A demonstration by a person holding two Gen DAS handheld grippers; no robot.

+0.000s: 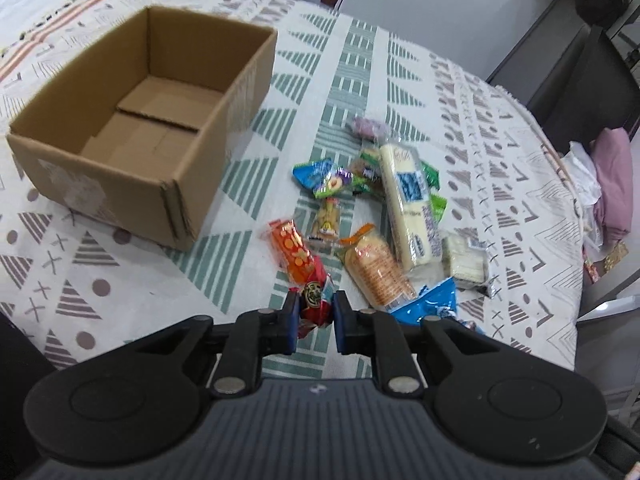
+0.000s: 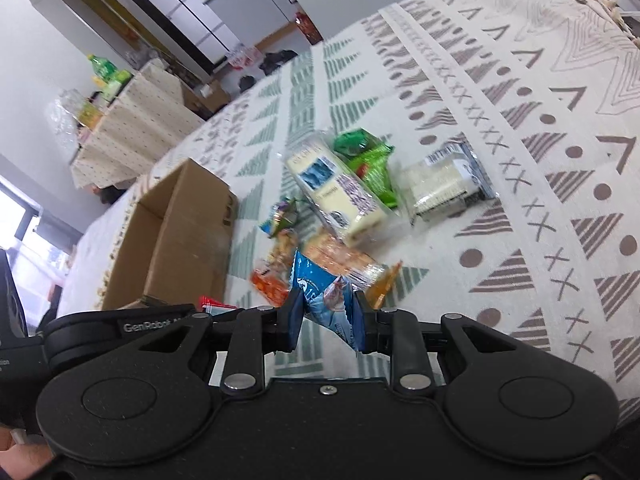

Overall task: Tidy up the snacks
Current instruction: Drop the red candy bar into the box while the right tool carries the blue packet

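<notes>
An open, empty cardboard box (image 1: 132, 128) stands on the patterned tablecloth at the left; it also shows in the right wrist view (image 2: 176, 236). A pile of snack packets lies to its right: a long white cracker pack (image 1: 408, 208), an orange-wrapped biscuit pack (image 1: 376, 266), a small white wafer pack (image 1: 466, 262) and green packets (image 2: 368, 160). My left gripper (image 1: 315, 306) is shut on a red and orange snack packet (image 1: 300, 264). My right gripper (image 2: 327, 312) is shut on a blue snack packet (image 2: 320, 284), which also shows in the left wrist view (image 1: 430, 304).
The tablecloth (image 1: 500, 184) drops off at the right edge, with a dark chair (image 1: 580, 80) and pink cloth (image 1: 612, 184) beyond. A second covered table with bottles (image 2: 108, 76) stands in the far background.
</notes>
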